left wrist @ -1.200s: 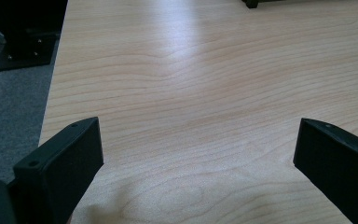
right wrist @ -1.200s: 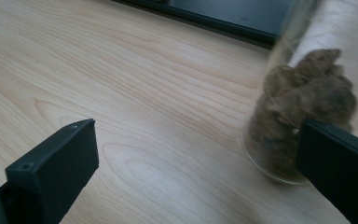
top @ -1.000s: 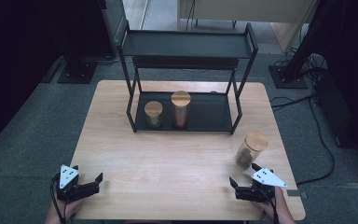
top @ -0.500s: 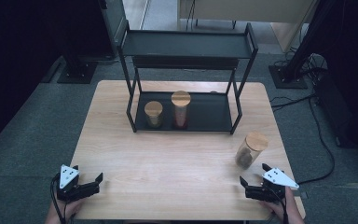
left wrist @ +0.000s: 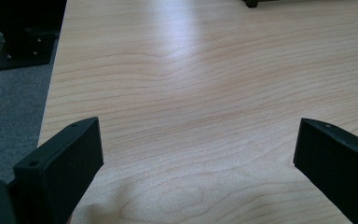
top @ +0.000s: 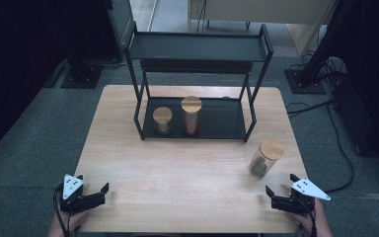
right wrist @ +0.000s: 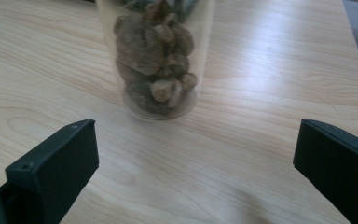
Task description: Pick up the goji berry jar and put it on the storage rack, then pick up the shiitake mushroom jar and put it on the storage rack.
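A clear jar (top: pixel 263 159) with a wooden lid and brown lumps inside stands on the wooden table (top: pixel 187 177) at the right. My right gripper (top: pixel 280 189) is open just in front of it, near the table's front right corner. In the right gripper view the jar (right wrist: pixel 156 60) stands upright a short way beyond the wide-apart jaws, nothing between them. My left gripper (top: pixel 96 190) is open at the front left corner, over bare wood (left wrist: pixel 191 116). Two more lidded jars, a short one (top: pixel 162 120) and a taller one (top: pixel 191 114), stand on the lower shelf of a black rack (top: pixel 197 49).
The black two-tier rack stands at the table's back middle, its top shelf bare. Black stands and cables (top: pixel 335 113) lie on the grey floor around the table. Bare wood lies between the two grippers.
My right gripper has slid a little to the right and toward the front edge. The left gripper and the jars have stayed put.
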A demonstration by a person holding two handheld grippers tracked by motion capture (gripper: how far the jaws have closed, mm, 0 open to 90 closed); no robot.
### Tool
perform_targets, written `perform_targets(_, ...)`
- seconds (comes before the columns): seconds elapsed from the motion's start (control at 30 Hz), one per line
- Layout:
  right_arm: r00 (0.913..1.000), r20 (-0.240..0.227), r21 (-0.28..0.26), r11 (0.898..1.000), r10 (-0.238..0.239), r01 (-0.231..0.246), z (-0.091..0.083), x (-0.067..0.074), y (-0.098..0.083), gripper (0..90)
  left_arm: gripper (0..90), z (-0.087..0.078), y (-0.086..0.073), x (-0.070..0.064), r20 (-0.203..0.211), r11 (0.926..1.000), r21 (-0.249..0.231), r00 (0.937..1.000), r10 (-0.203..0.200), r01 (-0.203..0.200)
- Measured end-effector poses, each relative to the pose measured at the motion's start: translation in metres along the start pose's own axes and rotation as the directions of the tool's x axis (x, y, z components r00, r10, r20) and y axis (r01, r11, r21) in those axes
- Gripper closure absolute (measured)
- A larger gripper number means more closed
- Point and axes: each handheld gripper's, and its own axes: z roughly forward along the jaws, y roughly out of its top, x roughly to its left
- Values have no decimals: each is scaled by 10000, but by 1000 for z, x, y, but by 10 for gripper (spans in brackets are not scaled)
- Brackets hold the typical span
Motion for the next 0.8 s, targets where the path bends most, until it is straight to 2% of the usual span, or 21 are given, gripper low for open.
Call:
perform_targets(0.23,9997,206,18,9999,144,-145,-5,-11,-3,0,15,0,0,0,6,10000,-20,10000,-33,33)
perform_targets(0.57,9991,385,73,9998,176,-179,-12,-21,-8,0,15,0,0,0,-3,10000,-11,10000,-16,16)
perform_targets(0.8,9980,429,5,9989,462,-462,-16,-26,-10,0,14,0,0,0,-26,10000,-36,10000,-36,36)
